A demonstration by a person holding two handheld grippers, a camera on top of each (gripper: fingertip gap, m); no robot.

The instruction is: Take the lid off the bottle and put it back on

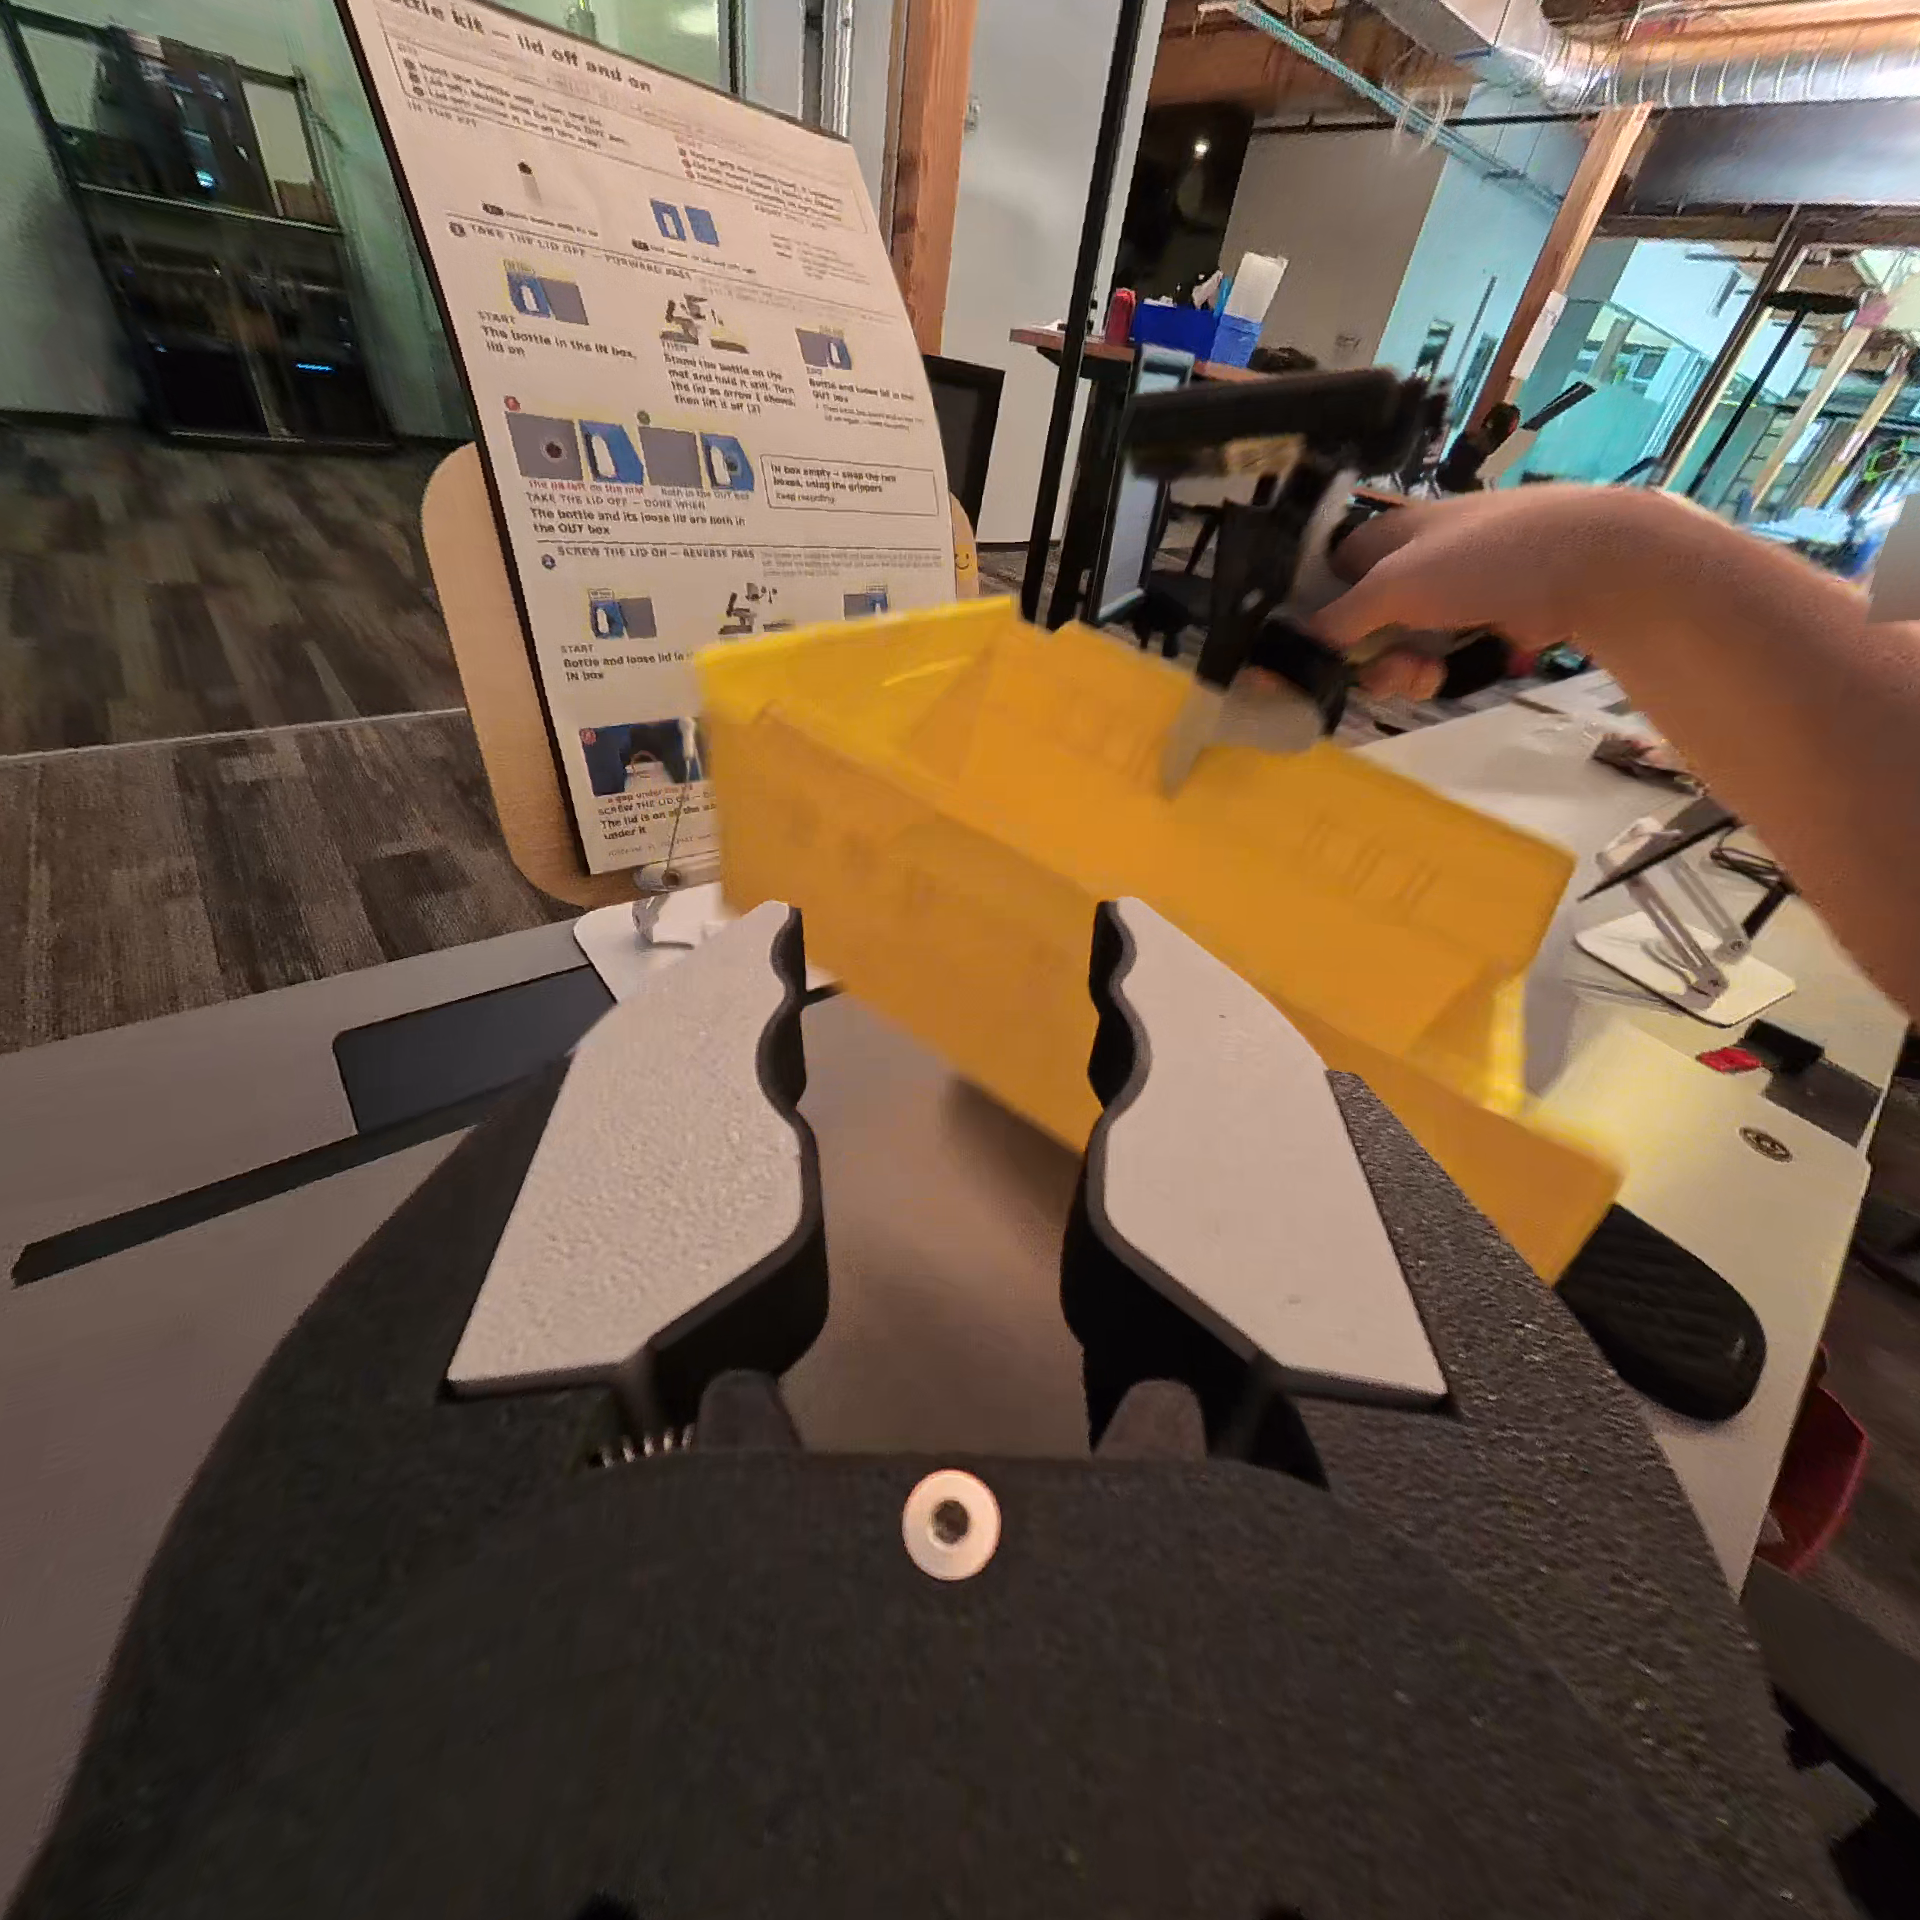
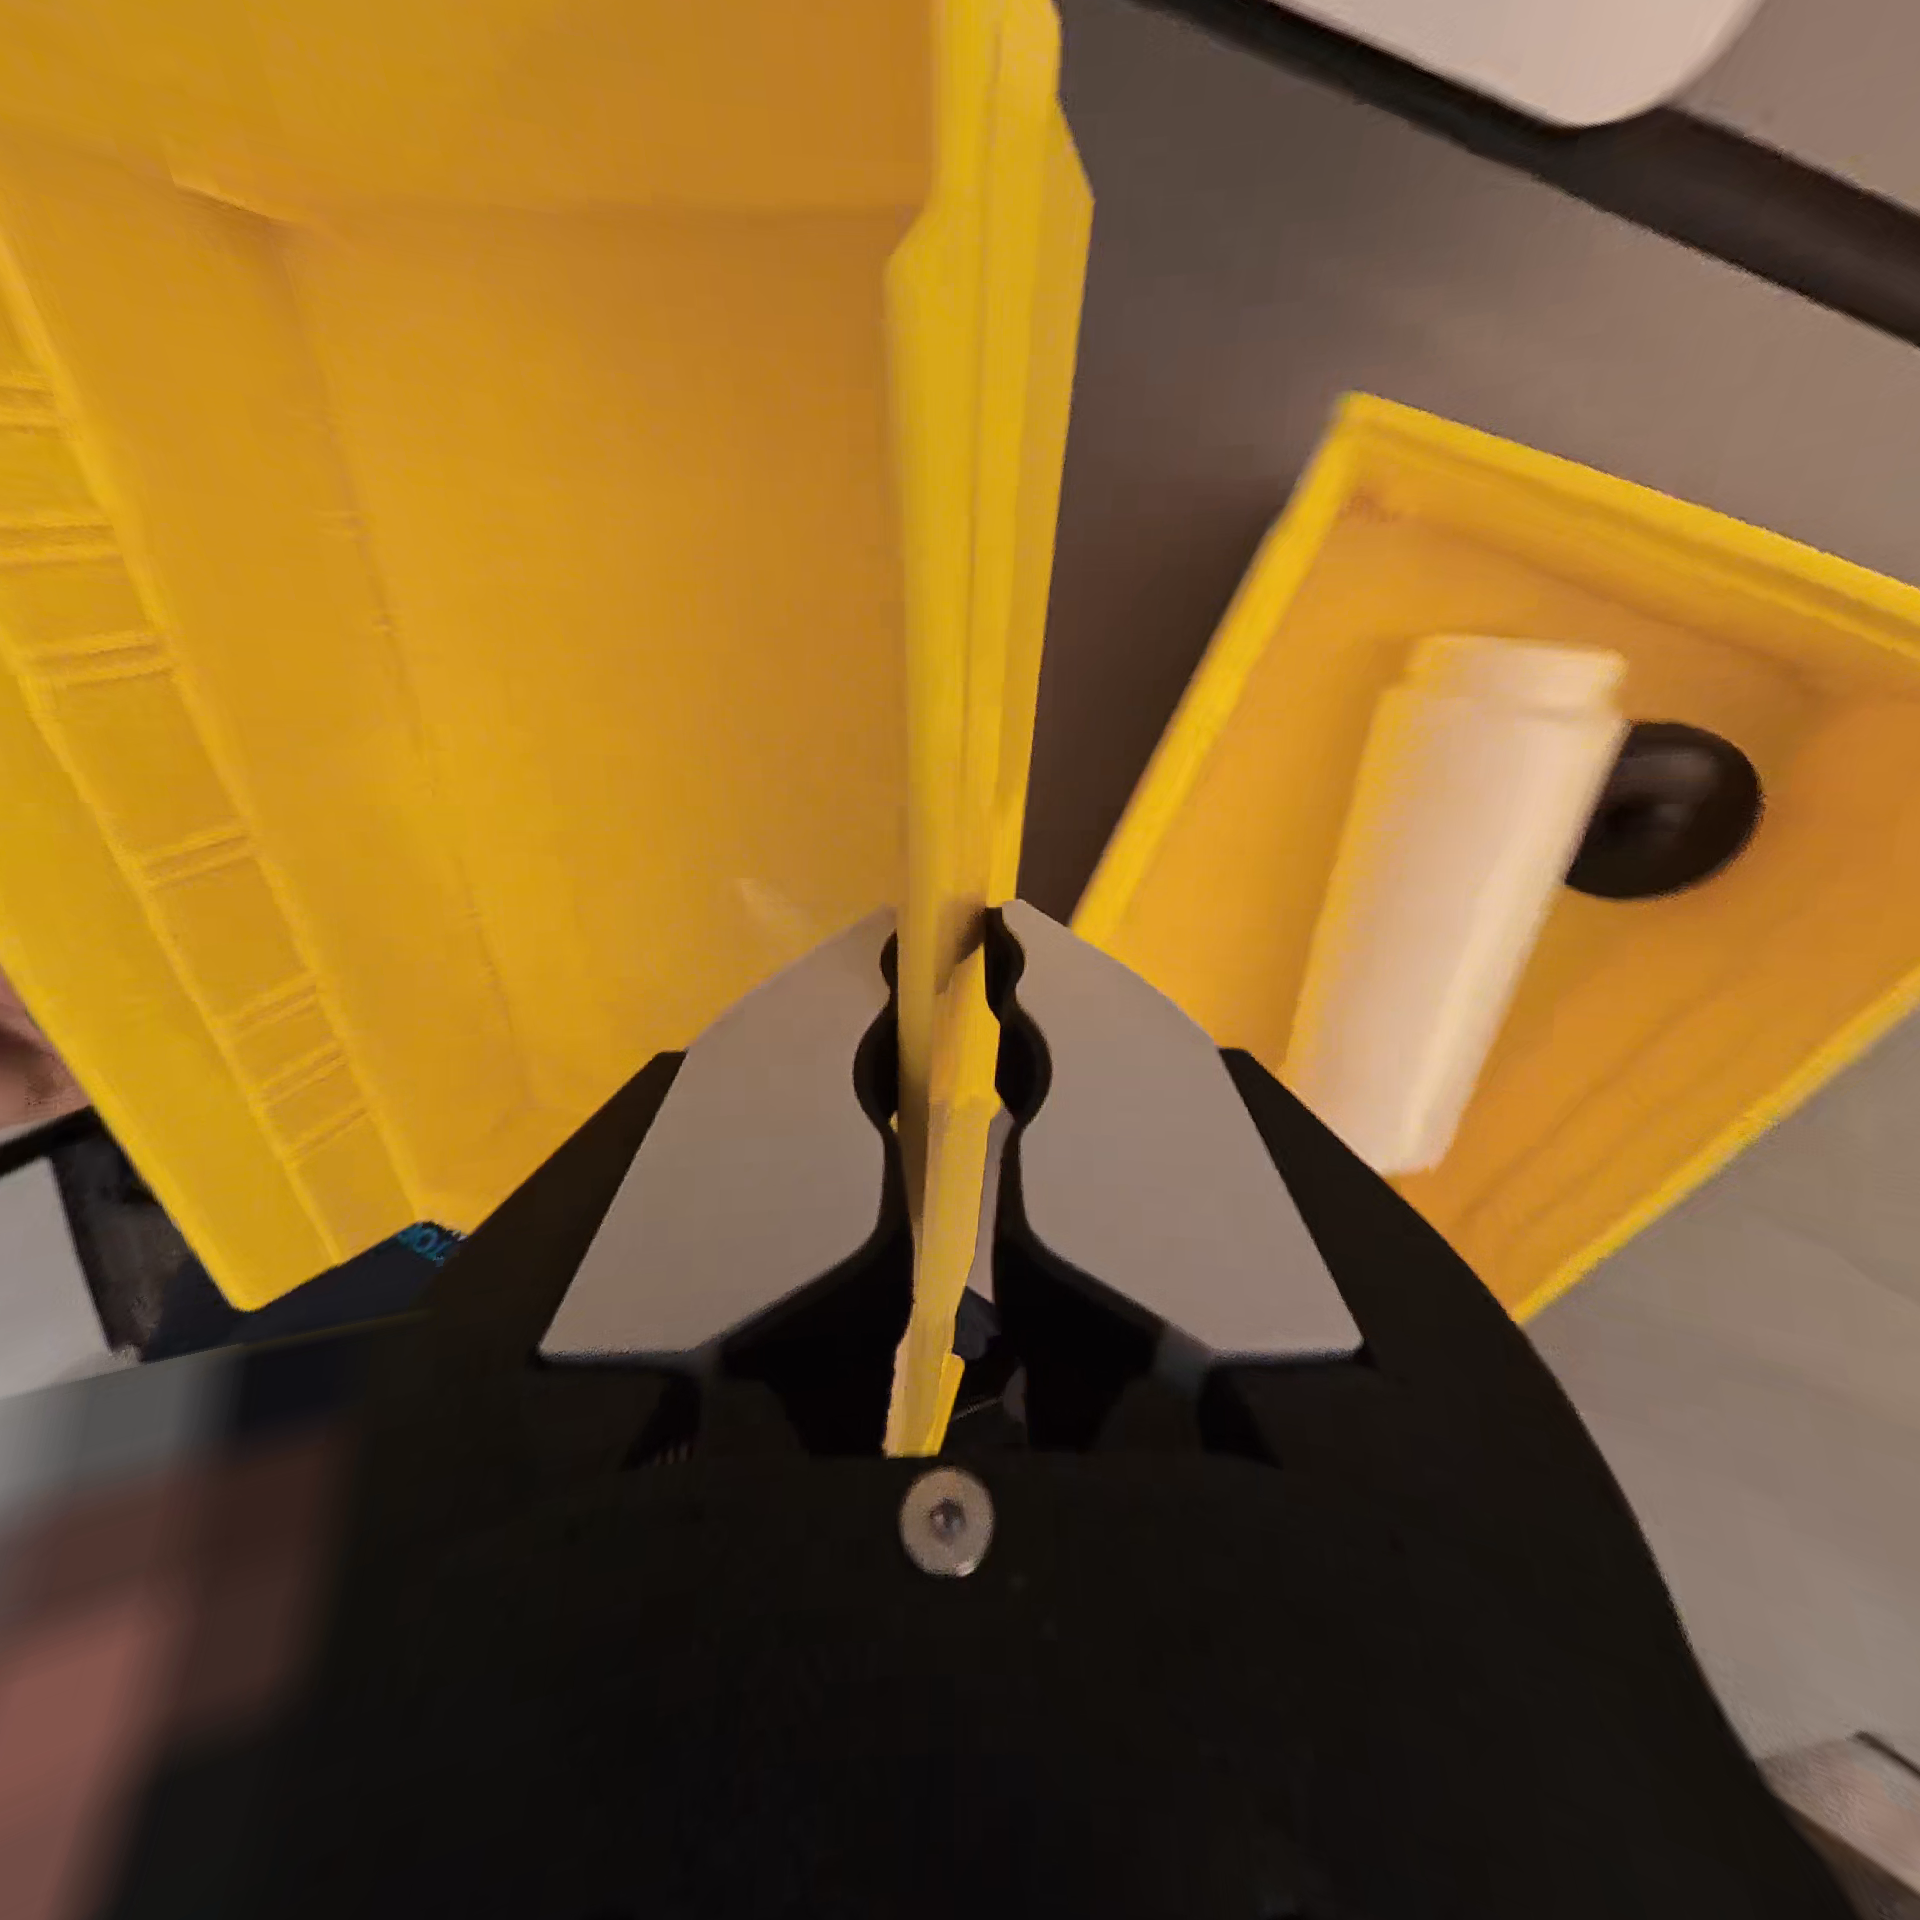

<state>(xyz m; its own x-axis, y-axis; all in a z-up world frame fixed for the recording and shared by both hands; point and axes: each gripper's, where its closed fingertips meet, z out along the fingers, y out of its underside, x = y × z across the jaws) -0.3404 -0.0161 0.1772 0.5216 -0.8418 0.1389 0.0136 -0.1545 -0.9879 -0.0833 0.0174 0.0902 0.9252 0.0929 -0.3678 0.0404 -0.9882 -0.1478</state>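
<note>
Table (image 1: 1704,1174): grey mat (image 2: 1195,623) laid on it, instruction board (image 1: 665,436) propped behind.

Carried bin (image 1: 1091,831): yellow, empty as far as seen, off the table and tilted. The right gripper (image 2: 945,935) pinches its side wall, with the wall running deep between the fingers. Picture blurred, so the bin is judged to be moving.

Second bin (image 2: 1621,831): yellow, resting on the mat, just beside the carried one.

Bottle (image 2: 1455,894): white, lying on its side in the second bin, neck bare.

Lid (image 2: 1662,810): black, loose, touching the bottle near its neck.

Left gripper (image 1: 945,1029): fingers spread, holding nothing, above the mat.

Judgement: the step in hand is relocating the empty bin. Recommend levelling it before set-down, keeping it clear of the second bin's rim, lowering it flat, and releasing only once it is seated. Left gripper should keep out of its path.
</note>
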